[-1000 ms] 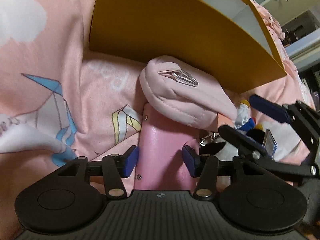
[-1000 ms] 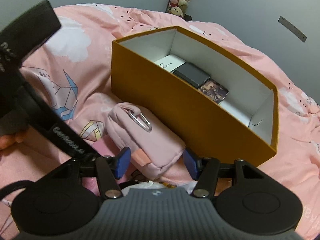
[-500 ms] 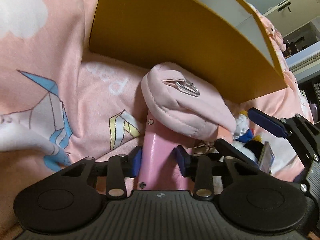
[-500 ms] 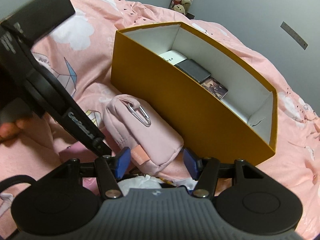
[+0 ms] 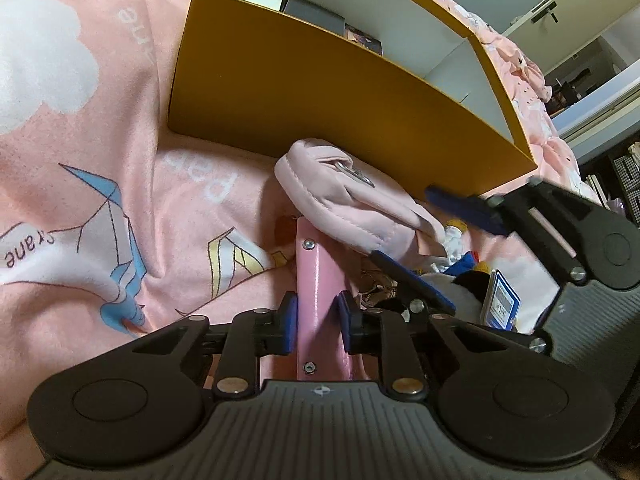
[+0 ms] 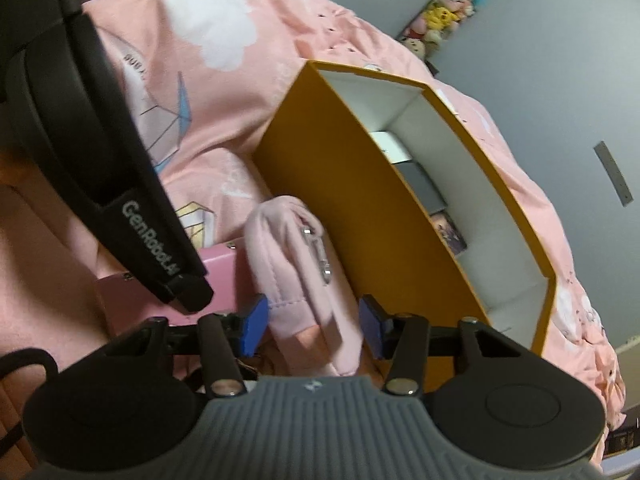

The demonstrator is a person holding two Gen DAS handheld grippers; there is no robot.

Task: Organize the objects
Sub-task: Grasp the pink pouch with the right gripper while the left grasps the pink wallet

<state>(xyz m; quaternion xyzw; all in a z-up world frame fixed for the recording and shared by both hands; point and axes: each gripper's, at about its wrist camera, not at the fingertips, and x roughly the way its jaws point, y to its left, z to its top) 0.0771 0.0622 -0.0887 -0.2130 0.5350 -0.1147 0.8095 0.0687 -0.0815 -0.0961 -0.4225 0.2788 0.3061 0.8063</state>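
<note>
My left gripper (image 5: pixel 317 322) is shut on a flat pink case (image 5: pixel 318 300) with screws, which lies on the pink bedspread; it also shows in the right wrist view (image 6: pixel 224 272). A soft pink pouch (image 5: pixel 352 212) with a metal carabiner rests on the case's far end, against the orange box (image 5: pixel 320 88). My right gripper (image 6: pixel 312 326) is open, its blue pads on either side of the pouch (image 6: pixel 304 264) without touching it. The orange box (image 6: pixel 360 208) holds a white card, a dark case and a picture card.
A pile of small items lies right of the case: a plush toy (image 5: pixel 460 264), keys and a blue barcode card (image 5: pixel 500 300). The pink printed bedspread (image 5: pixel 100 160) spreads to the left. A shelf of plush toys (image 6: pixel 448 12) stands by the far wall.
My left gripper has closed on the pink case and lifted its view, so the box's inside shows. My right gripper has rolled and moved in around the pouch.
</note>
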